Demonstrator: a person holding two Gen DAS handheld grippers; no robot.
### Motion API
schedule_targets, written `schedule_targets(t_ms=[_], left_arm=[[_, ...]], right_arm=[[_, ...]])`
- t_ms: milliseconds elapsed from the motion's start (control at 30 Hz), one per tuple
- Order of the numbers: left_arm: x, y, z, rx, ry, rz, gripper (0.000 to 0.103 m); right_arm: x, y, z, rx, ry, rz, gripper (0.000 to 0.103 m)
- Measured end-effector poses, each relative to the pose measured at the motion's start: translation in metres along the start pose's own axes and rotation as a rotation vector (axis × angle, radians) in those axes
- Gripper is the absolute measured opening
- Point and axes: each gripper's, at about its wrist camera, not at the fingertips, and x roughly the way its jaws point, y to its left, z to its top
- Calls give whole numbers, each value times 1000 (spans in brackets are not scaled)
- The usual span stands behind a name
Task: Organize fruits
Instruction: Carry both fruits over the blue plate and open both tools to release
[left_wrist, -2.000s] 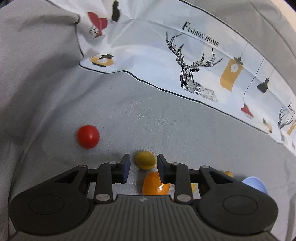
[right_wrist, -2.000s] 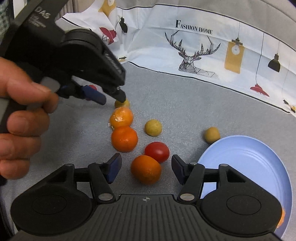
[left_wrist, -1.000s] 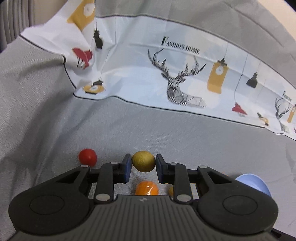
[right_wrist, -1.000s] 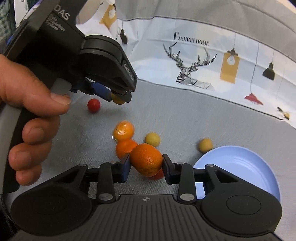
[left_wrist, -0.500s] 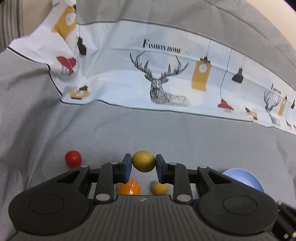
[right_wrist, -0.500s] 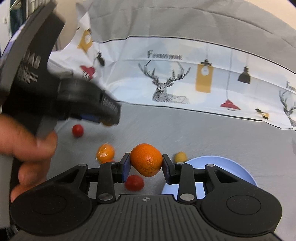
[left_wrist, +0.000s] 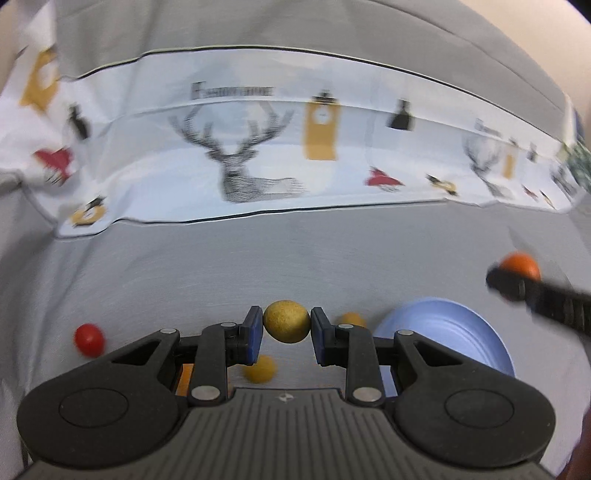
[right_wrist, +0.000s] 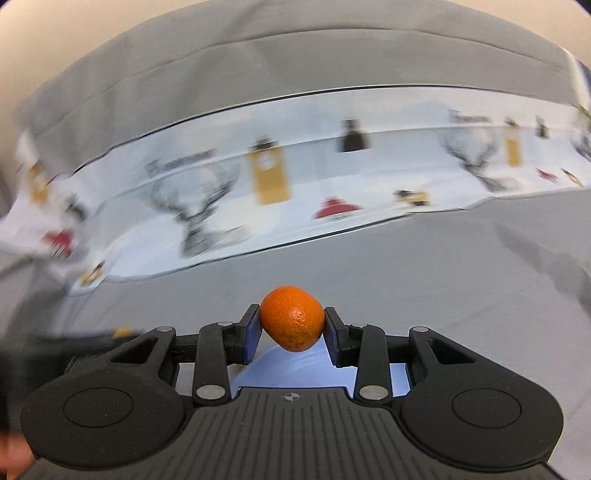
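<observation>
In the left wrist view my left gripper (left_wrist: 286, 328) is shut on a small yellow-brown round fruit (left_wrist: 287, 321), held above the grey cloth. A blue plate (left_wrist: 450, 336) lies low to the right of it. Above that plate the right gripper's dark fingers (left_wrist: 509, 284) carry an orange (left_wrist: 520, 264). In the right wrist view my right gripper (right_wrist: 291, 334) is shut on that orange (right_wrist: 291, 317), with the blue plate (right_wrist: 295, 373) directly beneath the jaws. On the cloth lie a red tomato (left_wrist: 88, 339) and two more yellow fruits (left_wrist: 260, 369) (left_wrist: 351, 318).
A printed white cloth with deer and lamps (left_wrist: 258, 155) rises behind the grey surface (left_wrist: 258, 258). An orange fruit (left_wrist: 184, 376) shows partly behind my left finger. The left gripper's blurred tip (right_wrist: 92, 336) sits at the left in the right wrist view.
Both grippers swung right with their fruits held. The right one now carries the orange over the plate, and the loose fruits have left its view. The plate looms larger in the left view.
</observation>
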Motion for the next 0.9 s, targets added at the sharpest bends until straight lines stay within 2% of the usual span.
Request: schedule_targets(t_ms=[167,300,500,900], left_arm=[[3,-26,-7,85,20,-108,30],[9,-48,-14,148,49,-173,30],[17,-73,-24,220,61,-200,30],[27,-86,-26,252,64,-201,30]], right_arm=[[0,-41,5,108,20,-68,37],[5,-51,0,111,55,-80,37],[11,-55,-5,79,100,-76,37],[15,-53,-6,62,131,-71,37]])
